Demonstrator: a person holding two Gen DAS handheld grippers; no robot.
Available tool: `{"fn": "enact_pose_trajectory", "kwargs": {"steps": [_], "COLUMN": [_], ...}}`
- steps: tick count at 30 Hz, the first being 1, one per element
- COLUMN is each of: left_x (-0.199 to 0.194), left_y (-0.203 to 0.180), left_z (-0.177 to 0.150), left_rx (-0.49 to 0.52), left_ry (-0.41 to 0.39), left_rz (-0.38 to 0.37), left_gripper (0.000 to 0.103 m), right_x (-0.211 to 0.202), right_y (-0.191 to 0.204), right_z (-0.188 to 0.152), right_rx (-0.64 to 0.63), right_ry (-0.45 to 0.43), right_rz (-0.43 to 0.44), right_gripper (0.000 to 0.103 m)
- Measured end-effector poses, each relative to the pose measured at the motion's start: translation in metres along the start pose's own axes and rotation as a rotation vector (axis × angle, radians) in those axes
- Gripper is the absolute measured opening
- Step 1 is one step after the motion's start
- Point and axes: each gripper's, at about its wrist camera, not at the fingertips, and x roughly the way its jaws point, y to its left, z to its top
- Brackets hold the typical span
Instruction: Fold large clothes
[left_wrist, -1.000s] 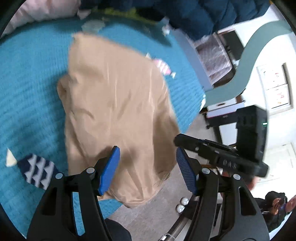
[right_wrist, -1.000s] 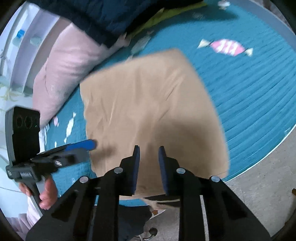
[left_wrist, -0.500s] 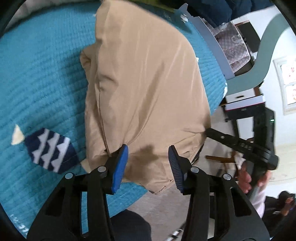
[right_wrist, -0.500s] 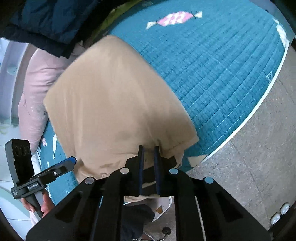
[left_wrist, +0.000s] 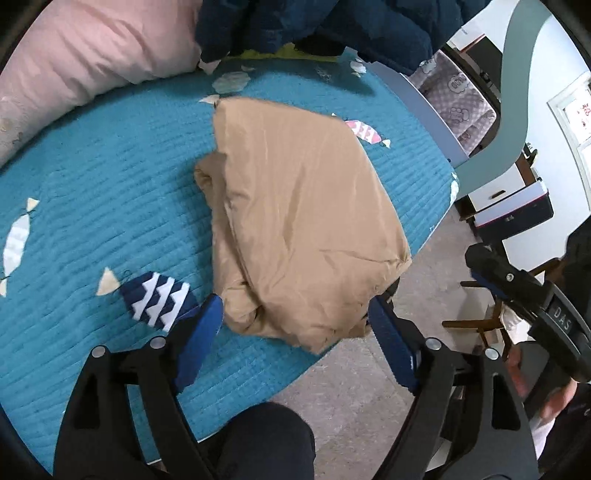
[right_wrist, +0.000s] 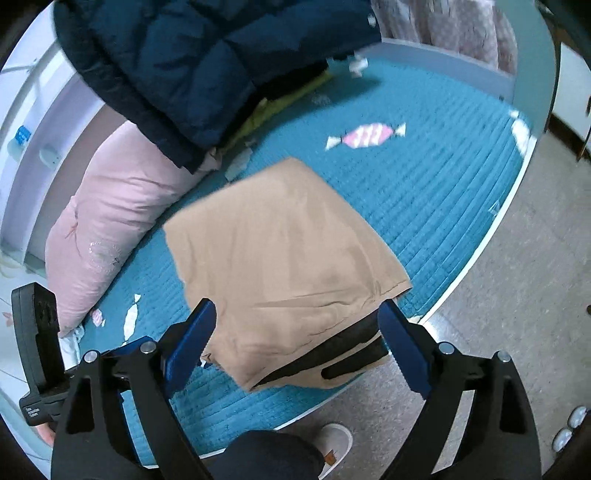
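A tan garment (left_wrist: 303, 221) lies folded into a thick rectangle on the teal quilted bed (left_wrist: 110, 192), its near corner hanging over the bed's edge. It also shows in the right wrist view (right_wrist: 280, 266), with dark lining at its near underside. My left gripper (left_wrist: 295, 328) is open and empty, its blue pads either side of the garment's near end. My right gripper (right_wrist: 295, 325) is open and empty, just in front of the garment's near edge. The right gripper appears at the right of the left wrist view (left_wrist: 517, 291).
A pink pillow (left_wrist: 85, 55) and a dark blue puffer jacket (right_wrist: 192, 62) lie at the back of the bed. The bed edge (right_wrist: 491, 236) drops to a grey floor (right_wrist: 517, 314). The person's knee (left_wrist: 266, 439) and slipper (right_wrist: 332, 443) are below the grippers.
Both grippers have opened wide and drawn back from the garment; the right one was shut half a second ago. The garment now rests folded on the bed.
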Motion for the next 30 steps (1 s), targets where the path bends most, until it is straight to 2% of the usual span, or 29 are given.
{"fn": "enact_pose_trajectory", "kwargs": {"steps": [2,5,12,19,24,27,30], "left_x": [-0.006,-0.019,-0.048,-0.085,-0.121,-0.146,-0.178], "left_y": [-0.003,-0.003,0.007,0.024,0.036,0.044,0.053], "left_z": [-0.003,-0.013,-0.04,-0.074,-0.099,-0.117,-0.136], "left_rx": [0.003,0.022,0.013,0.0,0.012,0.014,0.018], "left_ry": [0.005,0.004,-0.002,-0.024,-0.07,-0.114,-0.188], "left_rz": [0.022,0.071,0.09,0.125,0.156,0.189,0.25], "left_gripper": [0.082,0.082,0.082,0.082,0.082,0.082,0.082], "right_x": [-0.017,-0.032,-0.052,-0.079,-0.1,-0.113,-0.118], "right_y": [0.013,0.029,0.052,0.085,0.118,0.14,0.159], "right_z": [-0.007,-0.02,-0.053,-0.092,-0.121,-0.137,-0.15], "right_rx": [-0.032,-0.067,-0.077,-0.082,-0.104,-0.127,-0.15], "right_ry": [-0.074,-0.123,-0.159,-0.19,-0.235,-0.259,-0.223], "right_rz": [-0.113,-0.187,-0.277,-0.273,-0.264,-0.259,-0.281], "right_gripper": [0.086,0.086,0.086,0.086,0.086,0.086,0.086]}}
